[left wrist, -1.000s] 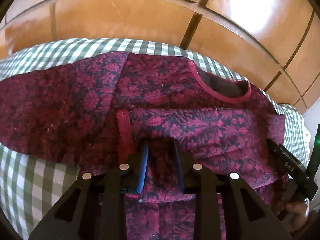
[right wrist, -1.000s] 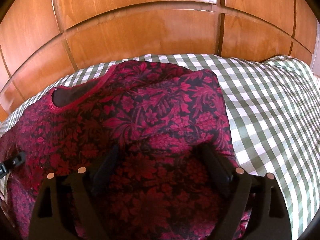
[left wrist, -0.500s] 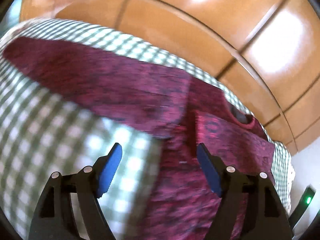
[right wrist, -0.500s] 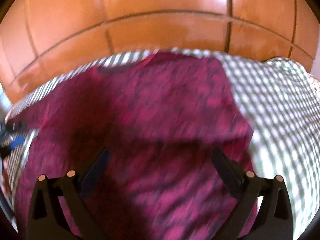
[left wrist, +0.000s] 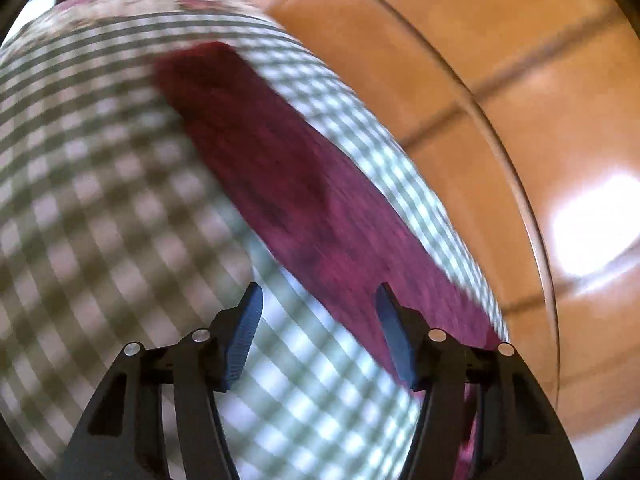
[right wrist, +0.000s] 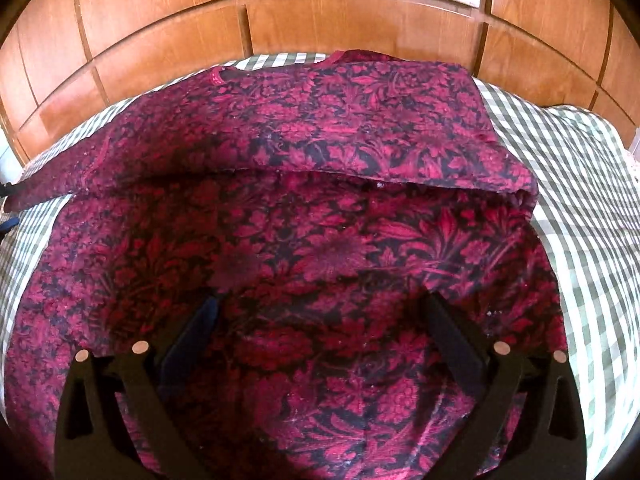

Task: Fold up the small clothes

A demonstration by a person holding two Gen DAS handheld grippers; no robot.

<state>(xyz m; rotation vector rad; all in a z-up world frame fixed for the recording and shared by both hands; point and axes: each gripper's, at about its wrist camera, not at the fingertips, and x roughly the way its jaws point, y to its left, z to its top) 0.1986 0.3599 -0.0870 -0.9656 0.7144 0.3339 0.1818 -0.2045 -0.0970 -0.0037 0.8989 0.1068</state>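
Left hand-held gripper [left wrist: 318,322] was spread, jaws just narrowing, nothing between them, over checked bedsheet [left wrist: 100,200]. Right hand-held gripper [right wrist: 320,320] was spread wide, empty, low centre of frame over the red floral top [right wrist: 320,208]. Top lay on the bed, neckline toward wooden headboard [right wrist: 320,12] at upper frame; unfolded sleeve [left wrist: 280,184] ran diagonally, upper left to lower right. Risk: pinching only the upper layer could drag the folded flap open.

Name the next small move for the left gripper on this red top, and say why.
Probably bring the left gripper, its jaws open with nothing between them, onto the outstretched sleeve and pinch it. That sleeve lies flat on the checked cloth, while the right sleeve is already folded across the red top.
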